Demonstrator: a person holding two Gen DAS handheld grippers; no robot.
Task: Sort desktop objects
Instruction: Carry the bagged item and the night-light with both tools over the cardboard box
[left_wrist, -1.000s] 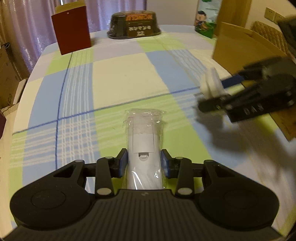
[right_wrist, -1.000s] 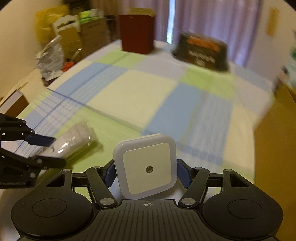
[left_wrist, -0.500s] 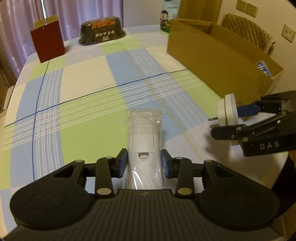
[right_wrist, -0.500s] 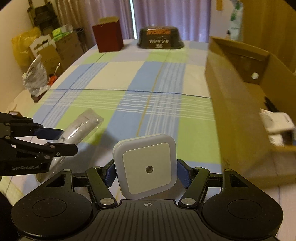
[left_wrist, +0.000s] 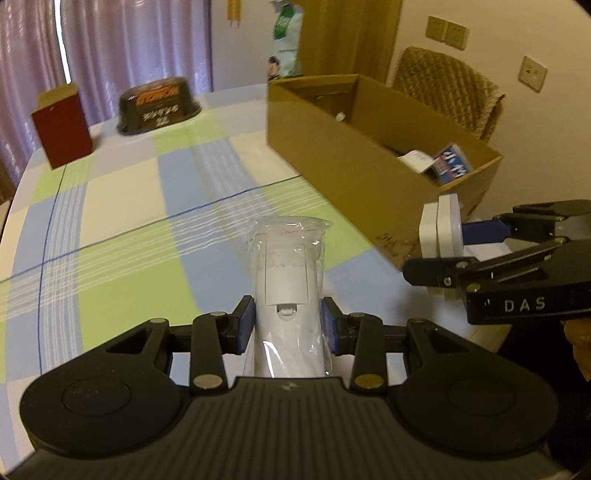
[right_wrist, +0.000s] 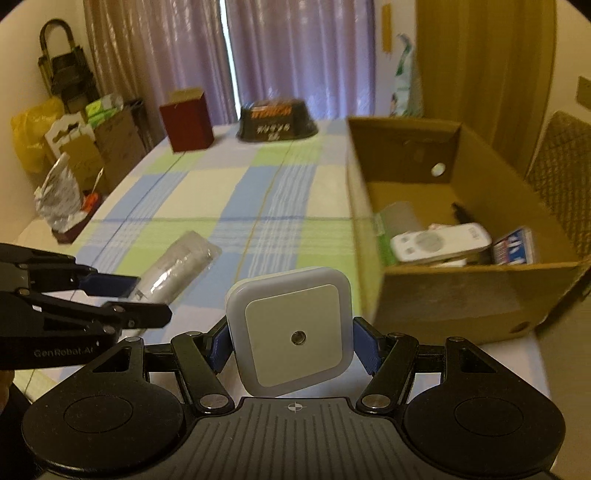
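Observation:
My left gripper (left_wrist: 288, 326) is shut on a white device wrapped in a clear plastic bag (left_wrist: 287, 288), held above the checked tablecloth. My right gripper (right_wrist: 291, 341) is shut on a square white night light (right_wrist: 290, 330). From the left wrist view the night light (left_wrist: 441, 230) hangs just in front of the near corner of the open cardboard box (left_wrist: 354, 162). In the right wrist view the bagged device (right_wrist: 177, 267) sticks out past the left gripper's fingers (right_wrist: 110, 284), left of the box (right_wrist: 476, 291).
Inside the box lie a white remote (right_wrist: 439, 242), a blue-and-white pack (right_wrist: 515, 245) and a pale roll (right_wrist: 399, 221). At the table's far end stand a dark red box (right_wrist: 186, 122) and a black food container (right_wrist: 277, 120). A wicker chair (left_wrist: 450, 92) stands behind the box.
Both grippers have swung to the right with their loads, away from the middle of the table. The cardboard box now fills the right of both views and its contents show.

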